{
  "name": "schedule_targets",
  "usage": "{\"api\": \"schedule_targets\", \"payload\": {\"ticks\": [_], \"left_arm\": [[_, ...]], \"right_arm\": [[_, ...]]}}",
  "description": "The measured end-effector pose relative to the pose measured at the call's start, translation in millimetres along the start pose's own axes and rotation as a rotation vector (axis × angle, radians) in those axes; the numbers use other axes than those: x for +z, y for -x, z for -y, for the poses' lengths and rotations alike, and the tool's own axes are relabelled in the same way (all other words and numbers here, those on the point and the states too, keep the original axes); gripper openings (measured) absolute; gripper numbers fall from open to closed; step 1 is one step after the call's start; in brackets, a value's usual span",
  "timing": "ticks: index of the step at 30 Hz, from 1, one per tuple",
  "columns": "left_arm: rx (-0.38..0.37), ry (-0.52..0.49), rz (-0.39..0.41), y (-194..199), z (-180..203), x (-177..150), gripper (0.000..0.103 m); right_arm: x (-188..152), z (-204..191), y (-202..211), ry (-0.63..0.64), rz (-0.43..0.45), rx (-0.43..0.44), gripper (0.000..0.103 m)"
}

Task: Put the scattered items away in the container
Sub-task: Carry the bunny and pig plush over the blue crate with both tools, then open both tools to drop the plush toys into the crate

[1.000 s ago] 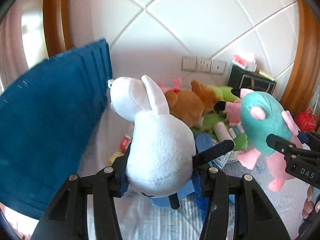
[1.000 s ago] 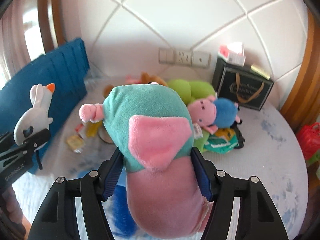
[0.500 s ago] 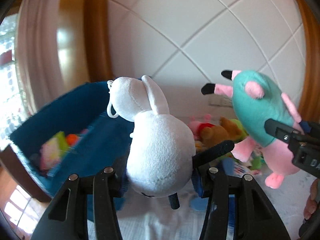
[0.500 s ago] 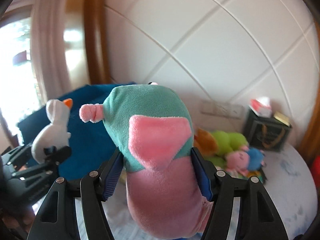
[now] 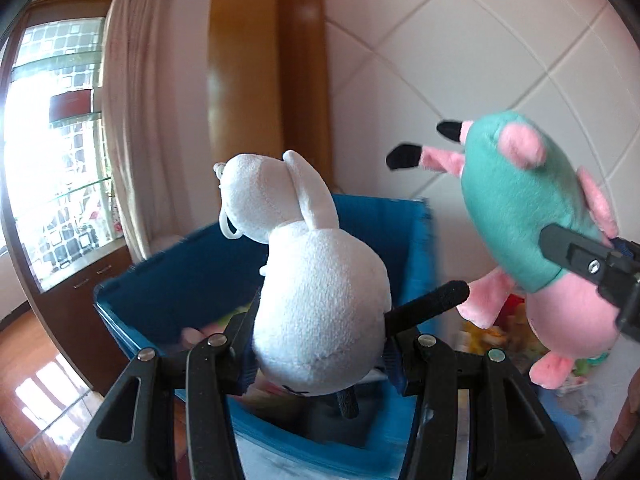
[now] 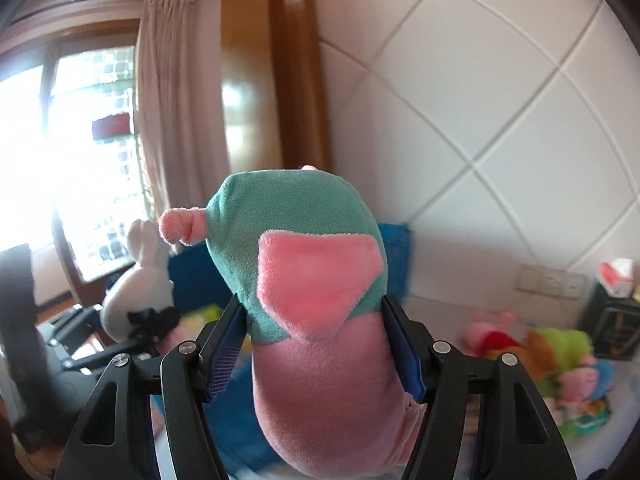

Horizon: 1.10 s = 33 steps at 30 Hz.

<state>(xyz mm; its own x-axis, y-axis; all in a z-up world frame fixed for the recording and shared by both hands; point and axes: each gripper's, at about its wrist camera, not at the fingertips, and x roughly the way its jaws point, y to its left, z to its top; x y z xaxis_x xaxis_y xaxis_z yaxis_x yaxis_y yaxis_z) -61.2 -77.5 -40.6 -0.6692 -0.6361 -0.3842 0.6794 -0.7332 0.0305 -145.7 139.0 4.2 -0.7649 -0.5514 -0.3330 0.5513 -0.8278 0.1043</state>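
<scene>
No words or numbers can be read here. The dark box (image 6: 612, 330) at about 3 o'clock in the right wrist view has gold marks on its front, but they are too blurry to make out.

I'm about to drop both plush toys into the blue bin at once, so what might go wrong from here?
The white plush in the left gripper hangs over the blue bin, but the teal-and-pink plush in the right gripper looks off beside the bin's right wall, so it may land outside. The white plush's black limb sticks out over a finger and might snag on release.
</scene>
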Motion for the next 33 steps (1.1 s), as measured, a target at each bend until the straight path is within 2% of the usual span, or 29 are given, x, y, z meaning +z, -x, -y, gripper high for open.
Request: {"api": "schedule_targets", "payload": {"ticks": [3,6,12,16,24,27,29,33], "left_arm": [[0.024,0.024,-0.027,-29,-54,8,0.049],[0.033,0.019,-0.098,-63,-95,9,0.049],[-0.005,0.024,-0.216,-113,-138,-2,0.049],[-0.024,0.023,-0.245,-132,-158,-5,0.049],[-0.039,0.035,-0.27,-150,-173,-9,0.051],[-0.039,0.031,-0.278,-153,-174,-9,0.06],[-0.033,0.029,-0.274,-154,-176,-9,0.077],[-0.036,0.026,-0.272,-156,-184,-8,0.077]], "right_arm": [[11,-44,-38,-0.008,-0.014,0.043,0.066],[18,-82,-83,-0.031,-0.055,0.068,0.066],[9,-129,-162,-0.028,-0.183,0.059,0.066],[1,-143,-196,-0.02,-0.234,0.015,0.066],[6,-161,-225,0.007,-0.244,0.007,0.069],[12,-165,-225,0.011,-0.224,0.013,0.071],[17,-166,-219,0.019,-0.214,0.013,0.074],[18,-164,-216,0.02,-0.22,0.003,0.078]]}}
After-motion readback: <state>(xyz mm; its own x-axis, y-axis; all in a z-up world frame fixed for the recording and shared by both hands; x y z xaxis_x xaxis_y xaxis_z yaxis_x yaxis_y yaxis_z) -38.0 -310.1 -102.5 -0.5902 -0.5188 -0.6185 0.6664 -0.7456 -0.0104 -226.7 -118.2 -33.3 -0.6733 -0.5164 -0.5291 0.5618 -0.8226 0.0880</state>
